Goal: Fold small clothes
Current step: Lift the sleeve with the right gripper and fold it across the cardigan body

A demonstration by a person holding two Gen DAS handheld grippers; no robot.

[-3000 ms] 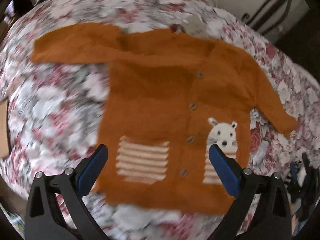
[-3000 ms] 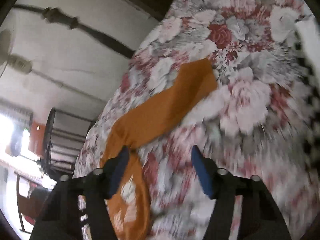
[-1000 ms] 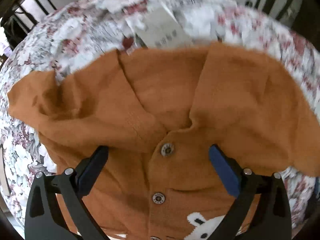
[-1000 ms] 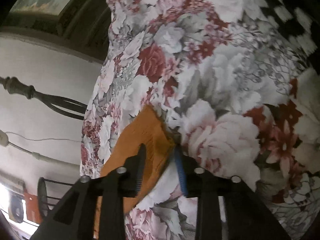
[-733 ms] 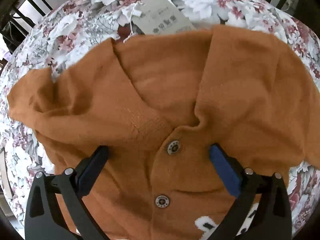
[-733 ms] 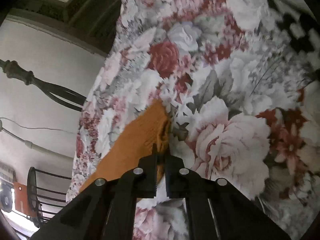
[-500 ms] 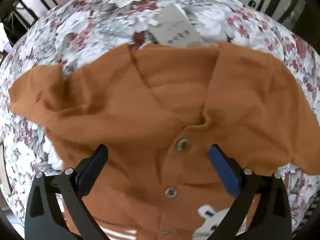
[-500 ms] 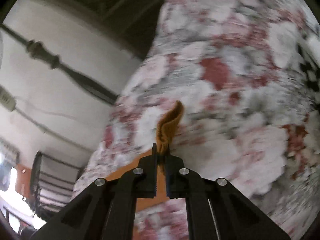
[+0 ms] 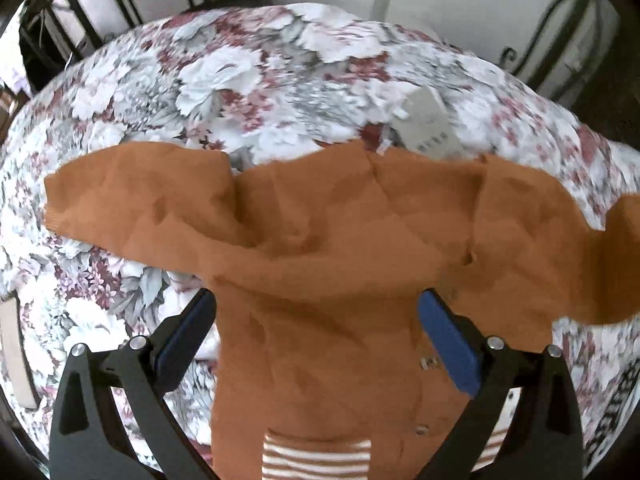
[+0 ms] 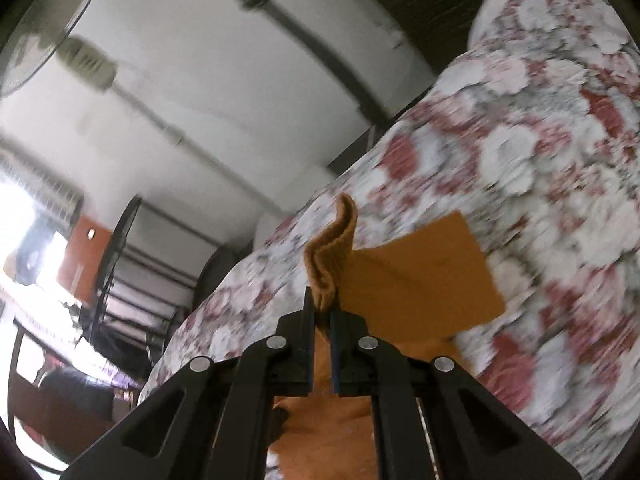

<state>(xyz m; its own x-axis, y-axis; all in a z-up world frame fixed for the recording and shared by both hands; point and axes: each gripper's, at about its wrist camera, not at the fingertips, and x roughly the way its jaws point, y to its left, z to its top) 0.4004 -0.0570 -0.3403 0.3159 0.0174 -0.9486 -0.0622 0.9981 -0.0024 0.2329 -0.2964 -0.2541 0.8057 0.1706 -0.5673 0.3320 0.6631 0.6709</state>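
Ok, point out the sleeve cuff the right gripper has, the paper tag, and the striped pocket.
sleeve cuff (image 10: 334, 246): right wrist view, on the ribbed end above the shut jaws.
paper tag (image 9: 428, 124): left wrist view, middle of the card above the collar.
striped pocket (image 9: 316, 458): left wrist view, on the stripes, bottom edge.

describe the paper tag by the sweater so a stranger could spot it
On the floral bedspread lies an orange knitted cardigan. Just beyond its neckline, on the far side from the striped pockets, a pale grey rectangular paper tag rests on the bedspread. It is the only flat, plain, printed card among the flowers.
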